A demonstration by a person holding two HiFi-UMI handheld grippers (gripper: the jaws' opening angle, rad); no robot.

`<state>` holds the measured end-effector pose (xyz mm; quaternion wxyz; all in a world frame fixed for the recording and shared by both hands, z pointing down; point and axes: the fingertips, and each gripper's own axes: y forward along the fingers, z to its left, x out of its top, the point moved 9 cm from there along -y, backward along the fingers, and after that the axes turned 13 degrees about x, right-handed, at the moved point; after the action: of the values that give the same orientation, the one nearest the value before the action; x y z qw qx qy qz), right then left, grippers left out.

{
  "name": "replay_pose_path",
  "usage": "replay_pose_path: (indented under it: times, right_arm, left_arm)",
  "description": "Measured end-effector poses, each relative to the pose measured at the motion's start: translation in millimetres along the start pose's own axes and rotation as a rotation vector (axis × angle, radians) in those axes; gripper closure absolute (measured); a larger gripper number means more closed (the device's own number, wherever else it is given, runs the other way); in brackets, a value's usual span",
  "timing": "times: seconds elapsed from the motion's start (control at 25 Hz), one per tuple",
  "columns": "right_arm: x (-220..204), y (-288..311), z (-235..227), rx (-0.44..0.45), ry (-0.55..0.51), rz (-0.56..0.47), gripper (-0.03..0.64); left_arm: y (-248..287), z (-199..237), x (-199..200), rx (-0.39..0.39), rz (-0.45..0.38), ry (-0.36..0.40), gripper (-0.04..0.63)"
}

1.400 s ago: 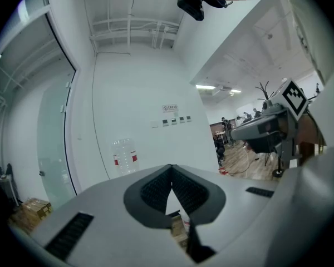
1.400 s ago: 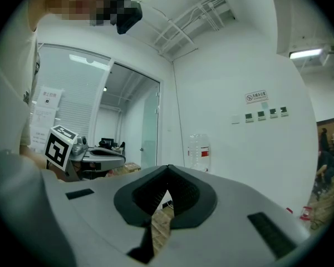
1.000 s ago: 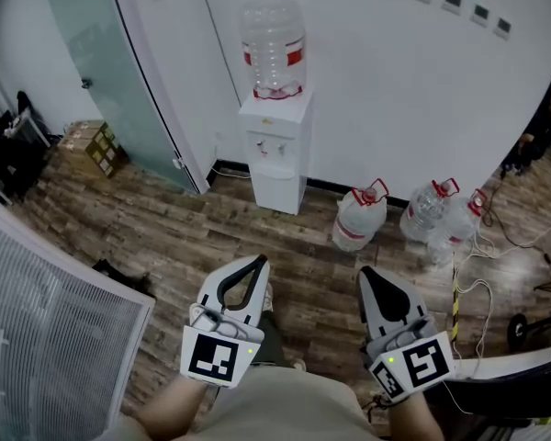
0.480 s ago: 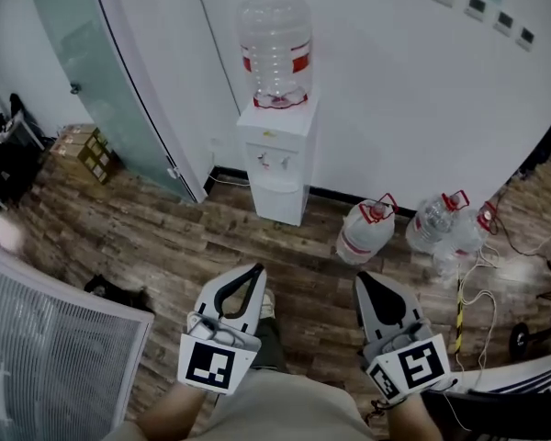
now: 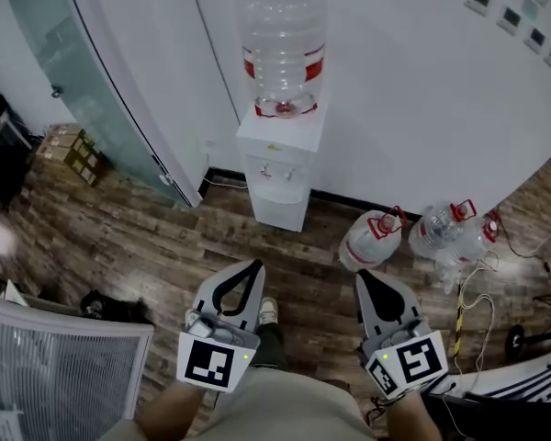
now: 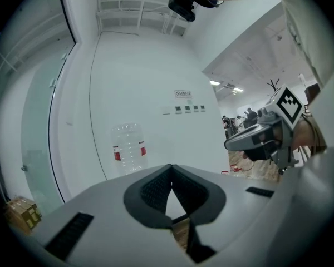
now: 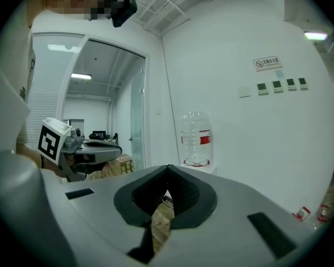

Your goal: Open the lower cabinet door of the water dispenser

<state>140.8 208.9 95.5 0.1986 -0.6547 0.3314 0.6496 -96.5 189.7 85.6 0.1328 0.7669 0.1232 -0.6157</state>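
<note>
The white water dispenser (image 5: 280,159) stands against the wall at the top middle of the head view, with a clear bottle (image 5: 283,49) upside down on top. Its lower cabinet door (image 5: 277,211) is closed. My left gripper (image 5: 254,266) and right gripper (image 5: 363,277) hang side by side low in that view, well short of the dispenser, both pointing toward it. Each is shut with nothing held. The bottle (image 6: 128,149) shows beyond the closed tips of the left gripper (image 6: 171,168) in the left gripper view. In the right gripper view the bottle (image 7: 196,138) rises above the right gripper (image 7: 168,168).
A frosted glass door (image 5: 73,81) stands left of the dispenser, with cardboard boxes (image 5: 69,150) at its foot. Spare water bottles (image 5: 372,237) and loose cables (image 5: 468,292) lie on the wooden floor to the right. A white slatted panel (image 5: 55,375) fills the lower left.
The dispenser has grown larger and shifted up in the head view as the person walked toward it. Both grippers kept their place in the view and stayed shut.
</note>
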Motion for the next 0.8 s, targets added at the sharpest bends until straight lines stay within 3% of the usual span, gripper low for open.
replay_pose_path:
  times: [0.16,0.44,0.64,0.8]
  right_arm:
    - [13.4,46.1,-23.3,-0.019,0.008,0.01,0.611]
    - [29.0,113.8,-63.9,-0.074,0.022,0.018,0.611]
    - [40.1,145.3,-86.9,-0.108,0.011,0.013,0.611]
    - [45.2,153.8,-98.1,-0.121,0.009,0.01,0.611]
  left_arm:
    - [42.4,36.0,-3.2,-0.01,0.006,-0.01,0.589]
    - [115.1,85.6,-11.7,-0.073,0.005,0.049,0.589]
    - [153.3,103.5,-14.0,-0.106,-0.011,0.067,0.589]
    - [168.5,108.3,-16.3,-0.098,-0.005,0.038,0.589]
